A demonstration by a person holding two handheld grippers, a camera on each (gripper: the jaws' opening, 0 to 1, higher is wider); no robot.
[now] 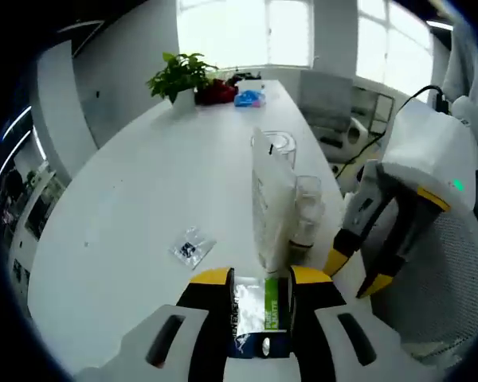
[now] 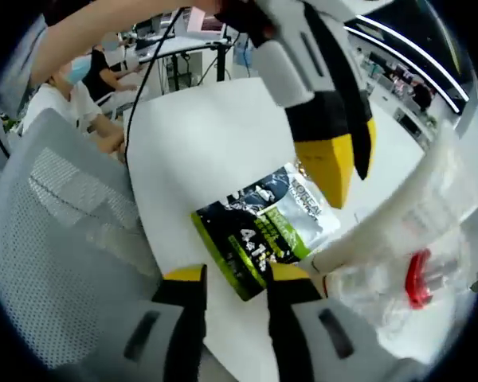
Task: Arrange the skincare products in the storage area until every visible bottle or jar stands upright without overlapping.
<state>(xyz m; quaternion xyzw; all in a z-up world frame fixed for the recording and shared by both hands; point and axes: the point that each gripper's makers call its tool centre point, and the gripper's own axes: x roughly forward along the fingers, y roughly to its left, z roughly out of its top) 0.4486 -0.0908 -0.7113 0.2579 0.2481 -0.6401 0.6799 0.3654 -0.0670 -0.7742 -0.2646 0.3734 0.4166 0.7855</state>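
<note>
A green, black and silver sachet pack sits between the jaws of my left gripper, which is shut on it just above the white table. In the right gripper view the same pack hangs over the table edge, with the left gripper reaching down onto its far end. My right gripper is open, its jaws on either side of the pack's near corner. Behind the pack stand a clear plastic pouch and a clear bottle. A clear jar stands farther back.
A small packet lies on the table to the left. A potted plant and red and blue items stand at the far end. A grey mesh chair is by the table edge. A clear bag holds a red-capped item.
</note>
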